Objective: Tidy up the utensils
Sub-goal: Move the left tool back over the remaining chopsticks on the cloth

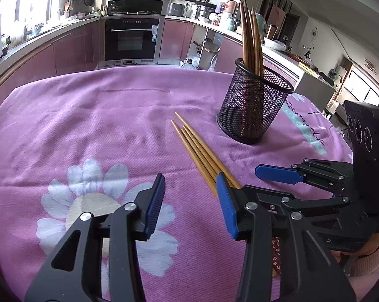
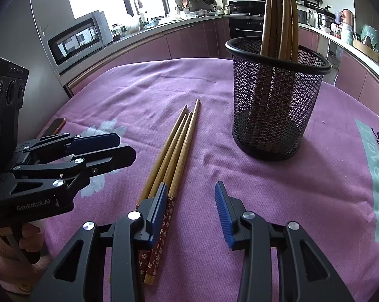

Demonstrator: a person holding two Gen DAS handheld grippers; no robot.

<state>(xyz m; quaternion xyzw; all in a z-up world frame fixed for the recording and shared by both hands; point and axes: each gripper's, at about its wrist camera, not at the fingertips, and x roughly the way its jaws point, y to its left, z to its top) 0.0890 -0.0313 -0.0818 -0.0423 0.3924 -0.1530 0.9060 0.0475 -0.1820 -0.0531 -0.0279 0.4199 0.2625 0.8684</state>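
Note:
Several light wooden chopsticks (image 1: 199, 151) (image 2: 174, 156) with red patterned ends lie side by side on the purple cloth, left of a black mesh cup (image 1: 254, 108) (image 2: 277, 100). Several darker chopsticks (image 1: 251, 37) (image 2: 277, 12) stand in the cup. My left gripper (image 1: 189, 206) (image 2: 126, 146) is open over the flower print with nothing between its fingers, and the bundle runs under its right finger. My right gripper (image 2: 192, 211) (image 1: 259, 183) is open too, low over the red ends. Its left finger covers part of the bundle, and one stick shows just inside the gap.
The purple cloth (image 1: 101, 115) covers the whole table. A dark phone-like object (image 2: 54, 125) lies at the table's far left edge. Kitchen counters, an oven (image 1: 134, 37) and a microwave (image 2: 76, 40) stand beyond the table. A hand in a pink sleeve (image 1: 370, 259) holds each gripper.

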